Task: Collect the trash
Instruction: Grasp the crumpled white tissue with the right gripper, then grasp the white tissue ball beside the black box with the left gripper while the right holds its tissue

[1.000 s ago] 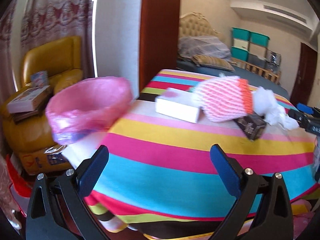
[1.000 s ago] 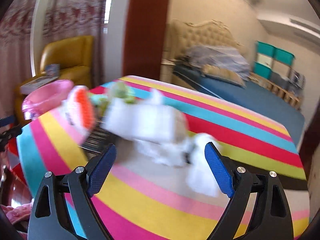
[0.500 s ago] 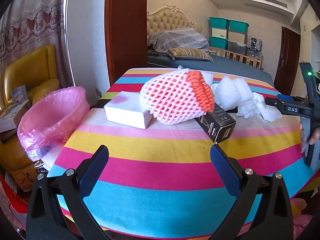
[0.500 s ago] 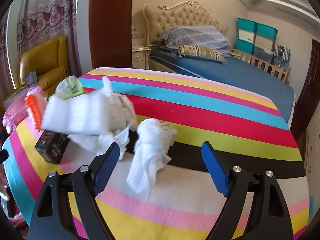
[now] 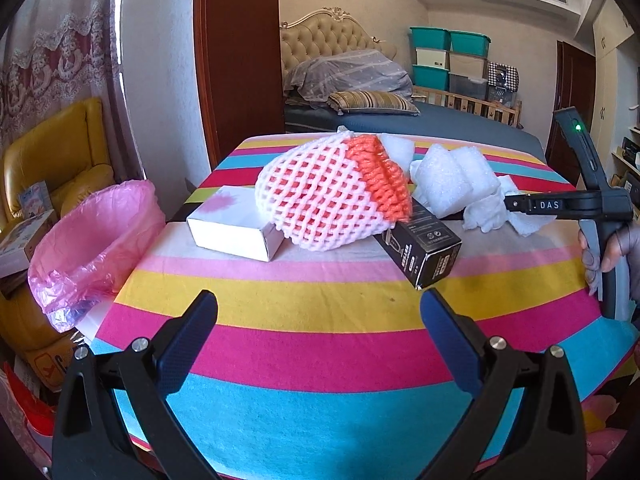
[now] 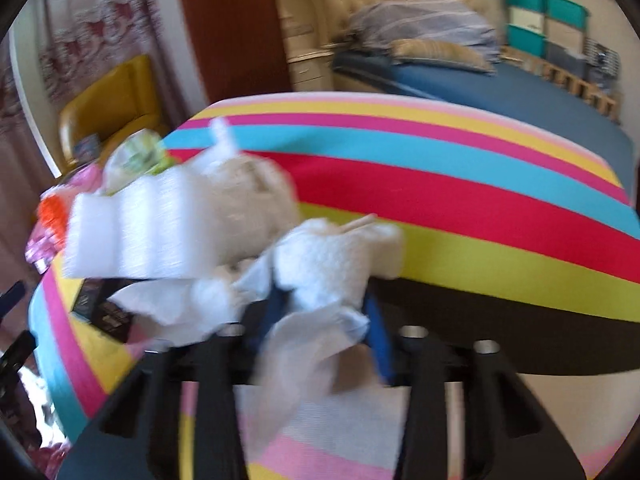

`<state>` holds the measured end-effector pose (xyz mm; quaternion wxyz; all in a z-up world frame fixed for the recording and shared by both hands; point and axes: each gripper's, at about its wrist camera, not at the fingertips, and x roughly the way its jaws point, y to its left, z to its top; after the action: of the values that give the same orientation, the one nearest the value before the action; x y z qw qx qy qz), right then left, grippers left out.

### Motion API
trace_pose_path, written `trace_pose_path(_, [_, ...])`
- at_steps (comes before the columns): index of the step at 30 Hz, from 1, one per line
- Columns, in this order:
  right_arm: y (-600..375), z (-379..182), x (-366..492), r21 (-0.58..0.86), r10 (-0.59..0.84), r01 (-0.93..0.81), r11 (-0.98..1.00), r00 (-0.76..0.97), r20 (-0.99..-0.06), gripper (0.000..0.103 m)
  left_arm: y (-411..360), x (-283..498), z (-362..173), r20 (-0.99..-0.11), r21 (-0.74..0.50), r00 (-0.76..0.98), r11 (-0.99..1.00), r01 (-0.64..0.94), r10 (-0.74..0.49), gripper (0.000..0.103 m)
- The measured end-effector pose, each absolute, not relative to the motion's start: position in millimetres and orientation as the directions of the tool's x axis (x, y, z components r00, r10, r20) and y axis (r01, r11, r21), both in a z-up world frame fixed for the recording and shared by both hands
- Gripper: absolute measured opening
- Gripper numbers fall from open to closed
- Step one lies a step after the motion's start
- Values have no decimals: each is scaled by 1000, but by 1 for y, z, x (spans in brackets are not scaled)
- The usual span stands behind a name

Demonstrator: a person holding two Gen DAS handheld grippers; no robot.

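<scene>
Since a second ago my right claw (image 6: 324, 316) has dropped onto the crumpled tissue (image 6: 332, 264) on the striped bench (image 6: 480, 208); its jaws are closing, pinching it. My left claw (image 5: 318, 344) hangs released, empty.

Crumpled white tissue (image 6: 336, 264) lies beside foam sheet (image 6: 140, 236).

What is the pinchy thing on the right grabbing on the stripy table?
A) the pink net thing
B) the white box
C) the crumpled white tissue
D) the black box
C: in the right wrist view the right gripper is closing its blue pads on the crumpled white tissue, while the black box lies apart on the striped tablecloth.
</scene>
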<state>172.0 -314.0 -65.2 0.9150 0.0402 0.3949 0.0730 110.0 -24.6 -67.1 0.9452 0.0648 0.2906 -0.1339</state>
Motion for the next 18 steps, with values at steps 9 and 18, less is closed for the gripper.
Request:
trace_pose_path(9, [-266, -60, 122, 206, 343, -281, 937, 636, -691, 27, -25, 103, -64, -563, 46, 796, 953, 300, -223, 98])
trace_pose_path(18, [-277, -47, 85, 162, 281, -234, 959, 689, -668, 27, -58, 94, -62, -566, 38, 759, 909, 415, -323, 98])
